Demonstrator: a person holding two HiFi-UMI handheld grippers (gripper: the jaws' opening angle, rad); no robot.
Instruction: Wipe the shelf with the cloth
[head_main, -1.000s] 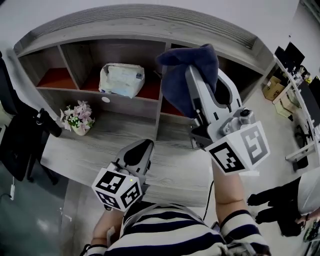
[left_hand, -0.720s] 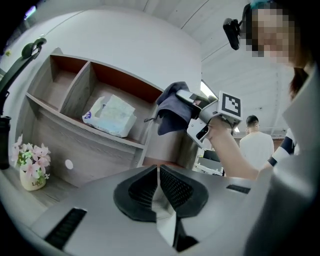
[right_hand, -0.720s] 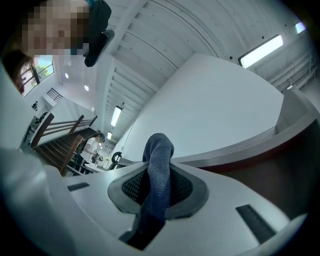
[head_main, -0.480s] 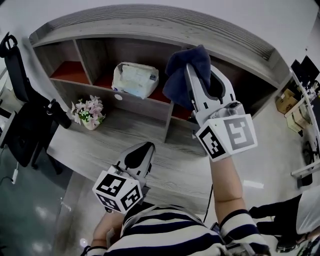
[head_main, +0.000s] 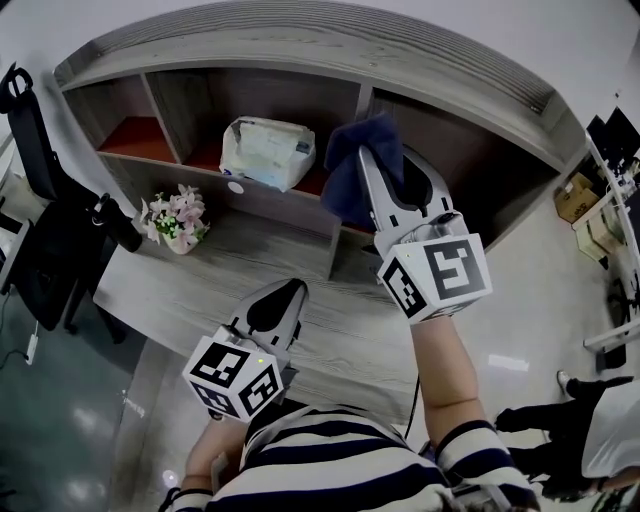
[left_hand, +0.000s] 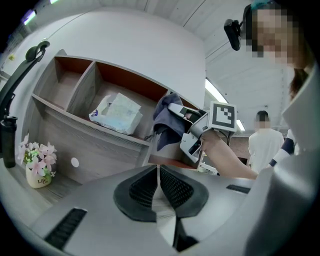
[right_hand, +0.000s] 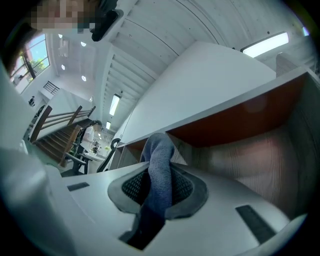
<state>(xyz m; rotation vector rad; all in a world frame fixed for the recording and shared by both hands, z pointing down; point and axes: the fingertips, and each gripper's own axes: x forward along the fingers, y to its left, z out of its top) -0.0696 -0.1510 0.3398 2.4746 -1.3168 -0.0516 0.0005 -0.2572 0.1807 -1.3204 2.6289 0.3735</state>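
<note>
Right gripper (right_hand: 159, 192) pinches the cloth (head_main: 348, 175) mid-fold at the shelf (head_main: 180, 175); likely soft, light, floppy. Left gripper (left_hand: 158, 187) closed, empty.

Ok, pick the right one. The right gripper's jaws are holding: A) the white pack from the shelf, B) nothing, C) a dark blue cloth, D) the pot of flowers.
C: in the right gripper view, the right gripper has its jaws shut on the dark blue cloth, which sticks up between them. The left gripper is shut with nothing in it.
</note>
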